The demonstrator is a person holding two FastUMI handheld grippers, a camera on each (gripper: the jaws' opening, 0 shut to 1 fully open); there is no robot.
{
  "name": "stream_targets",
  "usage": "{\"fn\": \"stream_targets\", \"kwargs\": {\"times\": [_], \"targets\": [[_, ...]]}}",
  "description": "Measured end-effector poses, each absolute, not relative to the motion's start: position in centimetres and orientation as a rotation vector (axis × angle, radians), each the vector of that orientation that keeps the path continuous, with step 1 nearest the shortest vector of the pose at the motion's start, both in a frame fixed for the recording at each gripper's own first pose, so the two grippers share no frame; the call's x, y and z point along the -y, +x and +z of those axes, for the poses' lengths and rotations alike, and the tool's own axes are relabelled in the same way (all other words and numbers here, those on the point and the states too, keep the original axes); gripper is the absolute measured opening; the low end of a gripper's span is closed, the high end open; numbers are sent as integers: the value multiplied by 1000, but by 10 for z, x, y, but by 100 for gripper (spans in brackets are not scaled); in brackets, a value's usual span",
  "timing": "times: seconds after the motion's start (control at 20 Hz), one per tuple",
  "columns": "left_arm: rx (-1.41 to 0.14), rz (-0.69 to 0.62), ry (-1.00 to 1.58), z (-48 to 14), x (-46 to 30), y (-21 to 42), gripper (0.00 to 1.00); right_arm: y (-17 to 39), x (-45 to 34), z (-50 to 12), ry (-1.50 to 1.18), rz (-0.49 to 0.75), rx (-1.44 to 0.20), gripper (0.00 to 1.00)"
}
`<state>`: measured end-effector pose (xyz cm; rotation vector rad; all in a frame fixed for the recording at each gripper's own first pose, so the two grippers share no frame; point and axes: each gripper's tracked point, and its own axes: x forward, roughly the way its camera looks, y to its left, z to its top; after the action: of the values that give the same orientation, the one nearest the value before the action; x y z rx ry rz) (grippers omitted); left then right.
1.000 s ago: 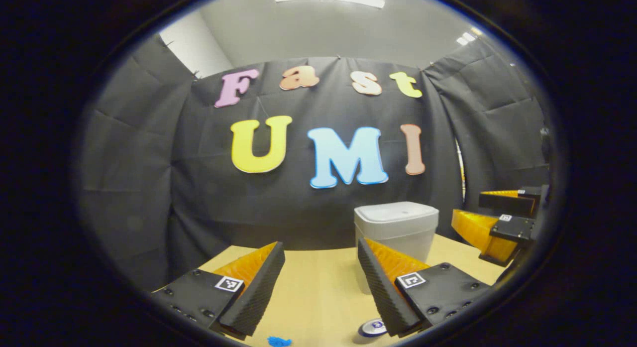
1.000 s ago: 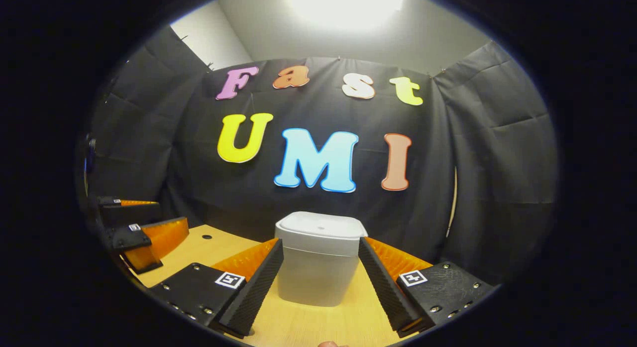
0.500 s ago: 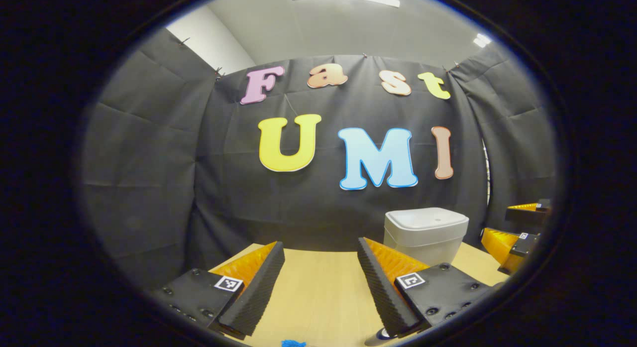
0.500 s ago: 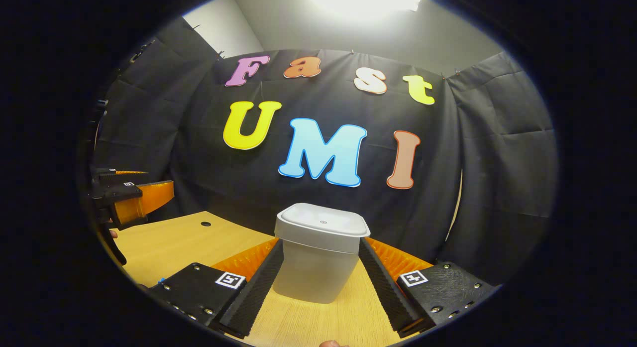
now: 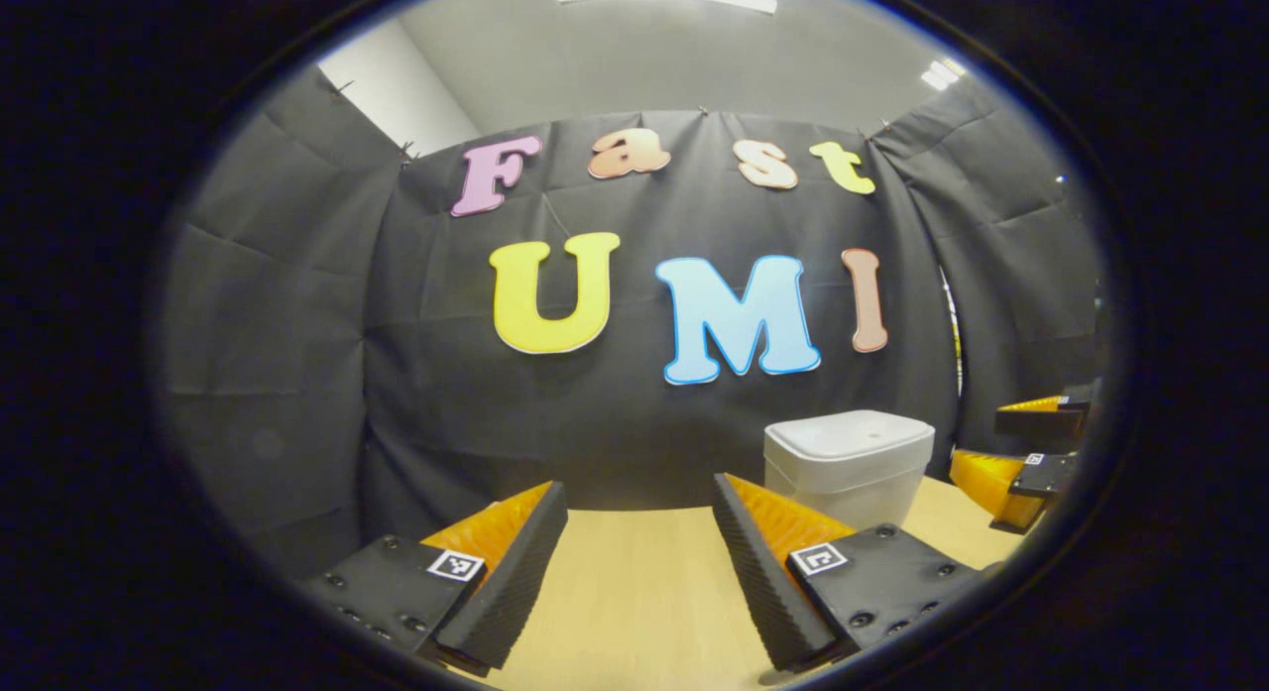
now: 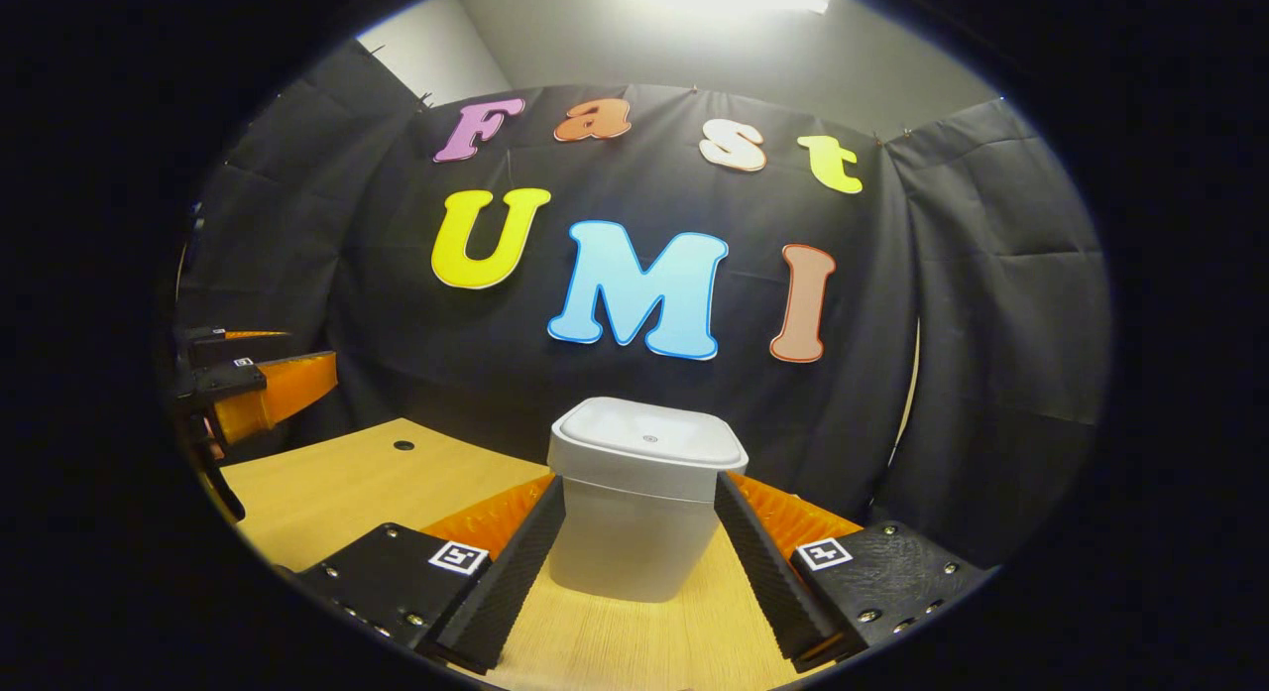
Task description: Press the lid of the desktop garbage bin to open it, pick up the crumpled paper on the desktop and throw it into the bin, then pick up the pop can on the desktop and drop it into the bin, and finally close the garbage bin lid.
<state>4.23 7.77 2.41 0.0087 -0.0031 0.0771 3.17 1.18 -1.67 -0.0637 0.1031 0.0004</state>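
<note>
The white desktop bin [image 6: 644, 503] stands on the wooden desk [image 6: 337, 483] with its lid [image 6: 649, 438] down, straight ahead in the right gripper view. My right gripper [image 6: 639, 562] is open, its fingers framing the bin's body from nearer the camera, not touching it. In the left gripper view the bin [image 5: 848, 463] stands at the right, beyond my open left gripper [image 5: 639, 562], which holds nothing over bare desk [image 5: 634, 592]. The right gripper [image 5: 1026, 448] shows at the far right of that view, the left gripper [image 6: 253, 384] at the far left of the right gripper view.
Black cloth walls close the booth behind and beside the desk. A small dark hole [image 6: 403, 444] sits in the desk top at the back left. The bin stands near the desk's far edge.
Both views have tilted up and shifted. The blue scrap and the can top at the bottom of the left gripper view have slipped out of sight. The right gripper has come slightly closer to the bin.
</note>
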Motion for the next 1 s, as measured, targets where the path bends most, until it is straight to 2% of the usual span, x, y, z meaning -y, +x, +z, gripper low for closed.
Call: {"fn": "stream_targets", "kwargs": {"times": [0.1,0.15,0.2,0.25,0.3,0.35,0.4,0.45,0.55,0.6,0.65,0.7,1.0], "targets": [[2,73,7,23,-84,44,98,35,-18,-19,-72,-1,-112,83],[0,69,6,22,-85,45,98,35,-19,-20,-72,-6,-115,71],[-4,67,8,21,-86,46,98,36,-19,-18,-73,-10,-113,66],[-4,64,11,20,-87,47,98,37,-20,-18,-74,-13,-112,55],[-4,61,13,21,-88,48,98,38,-20,-17,-76,-20,-111,50],[-4,59,13,22,-88,48,98,40,-22,-16,-73,-19,-115,41],[-3,53,9,24,-87,49,98,42,-18,-14,-66,-30,-109,43],[-1,52,8,24,-88,49,98,44,-17,-14,-57,-49,-111,28],[5,55,11,25,-90,49,99,53,-18,-12,-21,-41,-111,19],[8,59,8,25,-93,49,99,54,-10,-16,-18,-69,-119,19],[10,64,3,24,-94,48,99,49,-19,-12,-8,-48,-119,1],[9,70,-3,22,-98,47,97,62,-18,-16,-6,-37,-125,5],[-7,109,-23,11,-110,48,99,96,-23,-15,10,27,-118,1]]}}
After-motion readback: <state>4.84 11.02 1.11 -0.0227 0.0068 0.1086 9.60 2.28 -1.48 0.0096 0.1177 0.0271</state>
